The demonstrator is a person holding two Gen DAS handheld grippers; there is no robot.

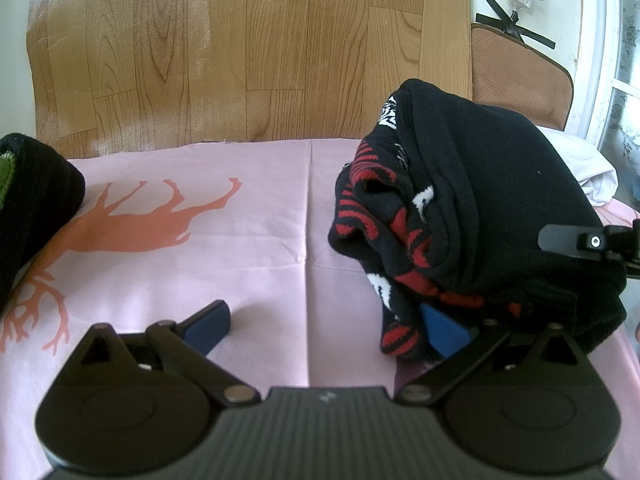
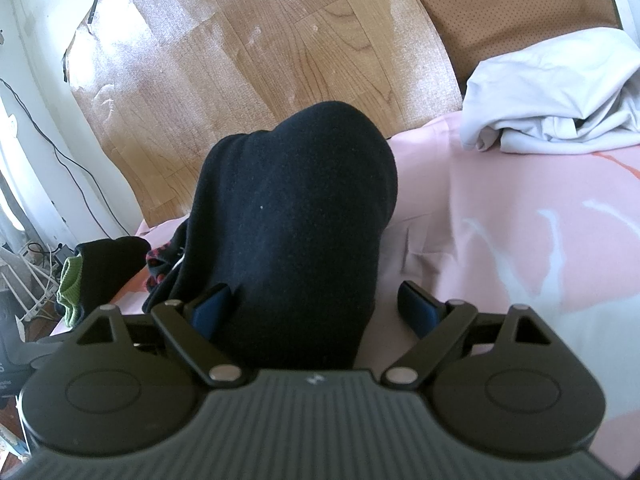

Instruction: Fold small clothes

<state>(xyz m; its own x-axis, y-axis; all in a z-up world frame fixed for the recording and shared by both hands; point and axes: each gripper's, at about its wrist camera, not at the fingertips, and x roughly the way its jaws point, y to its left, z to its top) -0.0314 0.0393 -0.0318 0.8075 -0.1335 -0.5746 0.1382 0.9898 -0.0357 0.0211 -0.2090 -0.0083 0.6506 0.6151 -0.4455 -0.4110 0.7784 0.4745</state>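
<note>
black knit, patterned in red stripes and white, makes up the sweater bunched in a heap on the pink sheet. in the left wrist view the heap sits to the right of the gripper's centre line. the left gripper is spread wide: its left pad rests bare over the sheet, while its right pad is tucked against the near lower edge of the sweater, partly covered by a striped fold. nothing is pinched between the two.

in the right wrist view the sweater shows its plain dark side, rising as a rounded hump straight ahead. the right gripper is also spread, with the near end of the hump lying between its pads. the left pad touches the cloth's side; the right pad stands just clear of it, over the sheet. that gripper's finger also shows at the far right edge of the left view, against the heap.

a coral deer print lies on the sheet left of the sweater. further left is another dark garment with a green edge. a white cloth lies crumpled at the far right of the bed, and wood-grain panelling stands behind.
</note>
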